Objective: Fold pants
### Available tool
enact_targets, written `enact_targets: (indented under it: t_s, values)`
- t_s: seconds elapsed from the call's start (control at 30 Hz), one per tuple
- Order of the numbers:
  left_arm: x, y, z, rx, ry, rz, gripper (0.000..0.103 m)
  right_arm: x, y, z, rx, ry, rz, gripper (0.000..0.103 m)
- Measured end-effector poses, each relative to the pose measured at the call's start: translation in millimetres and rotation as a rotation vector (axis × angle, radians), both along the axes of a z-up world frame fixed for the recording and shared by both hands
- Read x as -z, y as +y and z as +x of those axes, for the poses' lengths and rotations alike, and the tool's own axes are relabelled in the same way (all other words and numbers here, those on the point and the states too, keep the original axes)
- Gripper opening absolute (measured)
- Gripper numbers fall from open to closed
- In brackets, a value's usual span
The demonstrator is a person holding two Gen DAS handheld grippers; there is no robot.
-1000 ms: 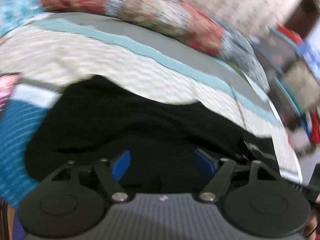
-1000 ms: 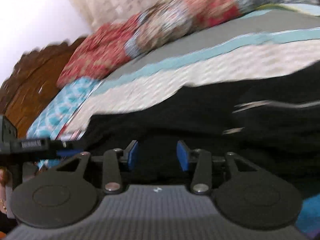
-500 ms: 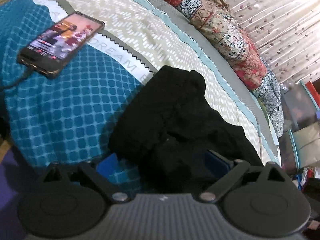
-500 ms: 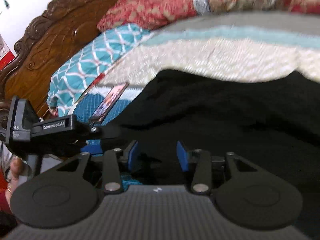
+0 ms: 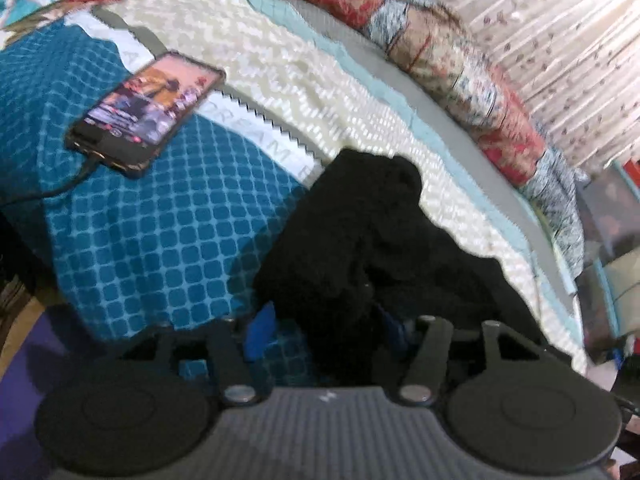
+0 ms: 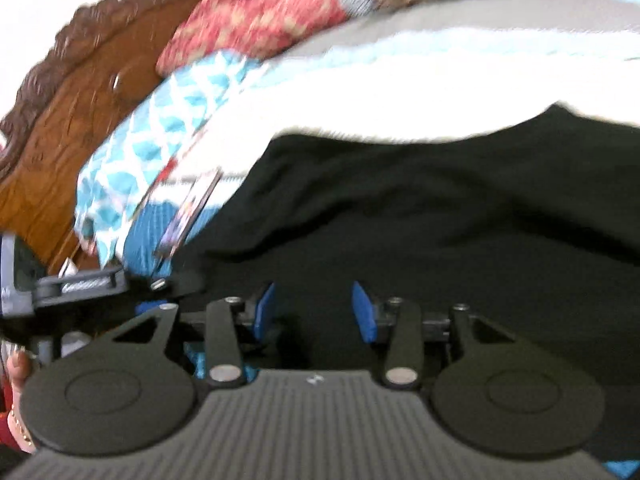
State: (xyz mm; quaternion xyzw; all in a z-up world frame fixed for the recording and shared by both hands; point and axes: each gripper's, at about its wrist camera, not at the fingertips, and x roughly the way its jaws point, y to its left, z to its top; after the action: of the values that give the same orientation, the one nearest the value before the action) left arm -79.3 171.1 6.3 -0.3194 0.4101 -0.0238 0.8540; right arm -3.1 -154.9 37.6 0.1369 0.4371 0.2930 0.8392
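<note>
Since half a second ago the left wrist view has shifted a little, so the smartphone sits lower and nearer the middle of the picture, and the jaws of the left gripper (image 5: 324, 332), which stood wide around the cloth, are now closing on it. At the far left of this view the dark smartphone with a lit, colourful screen (image 5: 146, 108) lies flat on the teal blanket with a pattern of small squares (image 5: 168, 240), and a thin dark cable (image 5: 60, 188) runs from its near end toward the left edge. To the right of the blanket the black fabric pants (image 5: 372, 240) lie crumpled in a heap on the bed, partly on the teal blanket and partly on the cream bedspread with a white woven pattern (image 5: 320, 100). The near edge of the pants is between the blue pads (image 5: 260, 330) of the left gripper; whether the pads already press on it I cannot tell. Further right, a long red and beige floral quilt roll (image 5: 460, 80) lies along the far side of the bed. In the right wrist view, which is blurred, a carved brown wooden headboard (image 6: 80, 100) stands at the left and the black pants (image 6: 440, 208) fill the middle. The right gripper (image 6: 314, 312) is about half open, with the black cloth between its blue pads (image 6: 362, 312); a firm grip I cannot confirm.
</note>
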Motion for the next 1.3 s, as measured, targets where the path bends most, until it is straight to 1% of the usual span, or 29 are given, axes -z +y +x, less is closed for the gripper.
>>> enact_targets:
  t_s: [0.1,0.17,0.27,0.33,0.43,0.5,0.57,0.67,0.77,0.83,0.87,0.9,0.97,1.0,1.07,1.13,1.2,1.3]
  values:
    - [-15.7,-5.6,-4.6,0.000,-0.050,0.010,0.056,-13.1,-48.7,-5.5,0.128,-0.043,0.029,0.049]
    - [-28.4,-17.7,-3.7,0.034,-0.091,0.033,0.056,-20.3,-82.3,-10.9,0.224,-0.067,0.041,0.049]
    - [-44.8,-50.3,3.8,0.130,-0.149,0.093,0.061,-29.6,-133.3,-23.4,0.385,-0.109,0.060,0.050]
    - [-49.7,-77.8,13.4,0.205,-0.167,0.141,0.062,-36.1,-163.5,-36.5,0.489,-0.148,0.058,0.051]
    - [-49.7,-116.5,30.5,0.305,-0.165,0.171,0.062,-40.8,-204.6,-58.1,0.632,-0.202,0.043,0.058]
    - [-47.4,-140.2,39.5,0.357,-0.163,0.196,0.062,-37.6,-229.0,-72.1,0.723,-0.221,0.035,0.059]
    - [-42.6,-159.0,49.3,0.390,-0.141,0.220,0.062,-31.4,-249.6,-82.5,0.801,-0.214,0.038,0.059]
    - [-30.4,-176.3,61.2,0.426,-0.092,0.232,0.062,-16.8,-275.7,-96.6,0.900,-0.191,0.052,0.060]
    - [-11.5,-183.5,73.4,0.437,-0.029,0.280,0.062,-3.9,-297.0,-103.9,0.961,-0.169,0.072,0.062]
    - [11.0,-185.5,84.5,0.444,0.063,0.332,0.059,4.0,-305.9,-108.3,0.991,-0.155,0.089,0.063]
    - [17.8,-184.5,86.2,0.445,0.071,0.340,0.059,9.2,-309.4,-109.2,1.003,-0.149,0.099,0.063]
    - [13.9,-184.4,83.3,0.441,0.054,0.340,0.059,10.0,-310.0,-107.9,1.008,-0.143,0.106,0.064]
    - [3.9,-186.3,80.4,0.442,0.073,0.329,0.061,14.8,-314.1,-108.3,1.013,-0.136,0.113,0.064]
    - [-0.8,-186.0,78.6,0.446,0.068,0.308,0.062,16.4,-316.1,-108.6,1.013,-0.134,0.115,0.065]
    - [-12.2,-185.7,74.5,0.452,0.046,0.278,0.063,20.5,-321.5,-105.6,1.012,-0.133,0.114,0.066]
    - [-24.7,-186.8,69.8,0.447,0.019,0.281,0.067,24.9,-327.7,-102.6,1.013,-0.124,0.106,0.067]
    - [-31.9,-187.9,69.9,0.445,0.008,0.274,0.068,31.2,-332.2,-99.1,1.012,-0.102,0.116,0.067]
    - [-40.3,-194.2,77.1,0.455,0.008,0.244,0.069,44.5,-337.1,-96.7,1.003,-0.059,0.119,0.067]
